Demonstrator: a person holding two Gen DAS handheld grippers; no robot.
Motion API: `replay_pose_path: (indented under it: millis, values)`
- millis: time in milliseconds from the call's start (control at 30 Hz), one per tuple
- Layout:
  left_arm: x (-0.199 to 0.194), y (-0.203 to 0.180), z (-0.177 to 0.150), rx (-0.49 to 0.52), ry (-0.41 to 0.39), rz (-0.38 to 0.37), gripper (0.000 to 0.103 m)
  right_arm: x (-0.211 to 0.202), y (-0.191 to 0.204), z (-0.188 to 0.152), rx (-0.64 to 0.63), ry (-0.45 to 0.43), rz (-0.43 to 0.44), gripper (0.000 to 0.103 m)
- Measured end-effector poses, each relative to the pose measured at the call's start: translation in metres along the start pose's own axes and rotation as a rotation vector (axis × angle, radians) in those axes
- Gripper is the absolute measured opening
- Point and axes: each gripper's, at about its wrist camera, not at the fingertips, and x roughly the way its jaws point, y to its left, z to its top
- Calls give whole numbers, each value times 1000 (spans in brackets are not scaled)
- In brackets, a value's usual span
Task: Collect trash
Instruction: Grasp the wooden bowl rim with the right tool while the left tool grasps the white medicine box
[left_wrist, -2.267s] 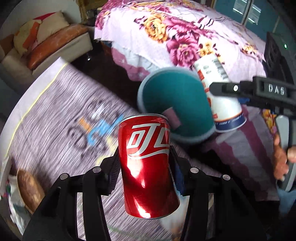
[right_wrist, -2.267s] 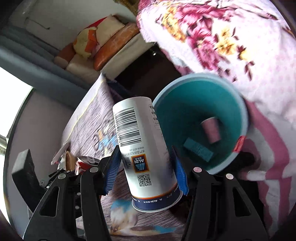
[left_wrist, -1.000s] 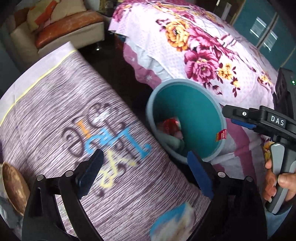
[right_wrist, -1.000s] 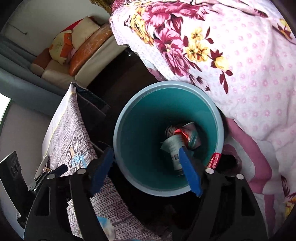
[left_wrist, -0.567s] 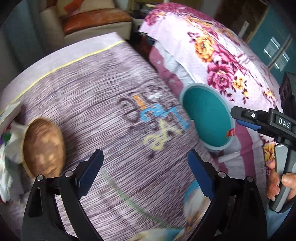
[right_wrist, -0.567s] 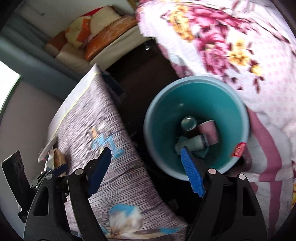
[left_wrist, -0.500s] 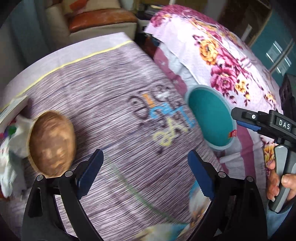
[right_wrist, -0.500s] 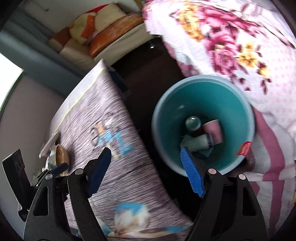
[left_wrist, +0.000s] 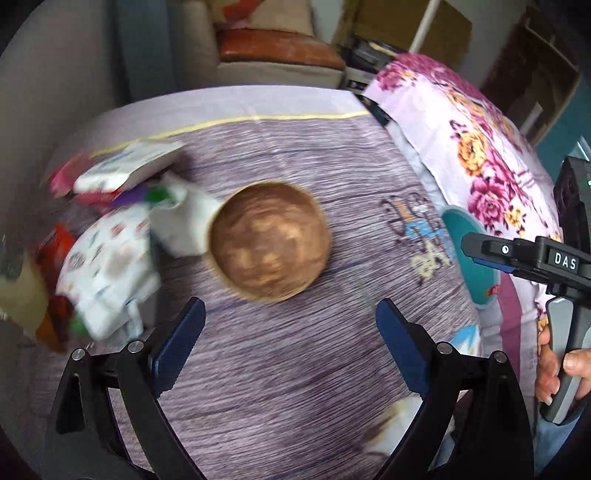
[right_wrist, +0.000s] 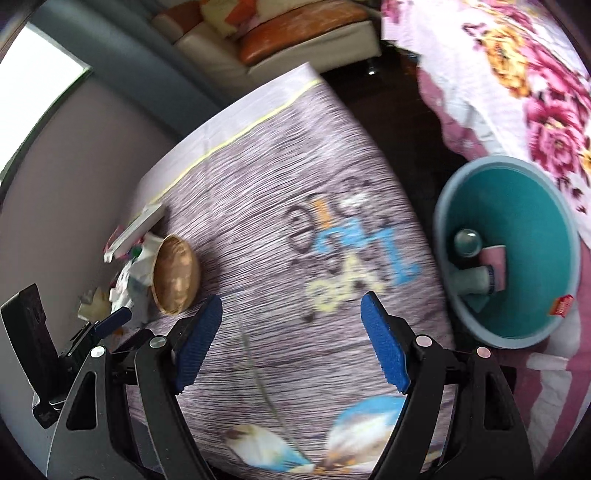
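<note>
The worktop (left_wrist: 295, 369) — draped in a purple striped cloth — carries a wooden bowl (left_wrist: 269, 240). Right of the bowl, off the worktop's edge, stands the teal bin (right_wrist: 532, 221) with cups inside. Left of the bowl lie crumpled wrappers (left_wrist: 107, 273). Both claws — left claw (left_wrist: 288, 328), right claw (right_wrist: 291, 332) — gape wide, holding nothing.

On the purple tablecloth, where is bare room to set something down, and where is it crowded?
Free: the tablecloth between the wooden bowl and the near edge, and from the bowl across the printed lettering toward the teal bin. Crowded: the wrappers and packets left of the bowl.
</note>
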Motion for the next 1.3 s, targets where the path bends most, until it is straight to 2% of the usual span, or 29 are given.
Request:
replay_pose_path:
  millis: [200,467,600,867,933,967,1100,1300]
  values:
    - [-7,38,-20,-81,0,-12,94,25,42,-1,-61,38,9,74]
    - [-26,76,5,-136,-65,9,94,66,95,9,-133,85,35,73]
    - [-31,92,17,-150,-78,37,94,93,116,18,-173,123,49,59]
    - [-35,102,36,-116,-70,101,94,130,132,25,-196,165,50,45]
    - [-34,102,46,-85,-56,118,94,135,132,26,-205,163,38,25]
    - [-33,102,51,-73,-54,126,94,135,133,28,-207,157,36,6]
    - [-25,107,84,-29,-37,183,94,129,135,41,-223,100,24,7]
    - [15,112,132,48,80,225,94,116,132,67,-208,30,30,7]
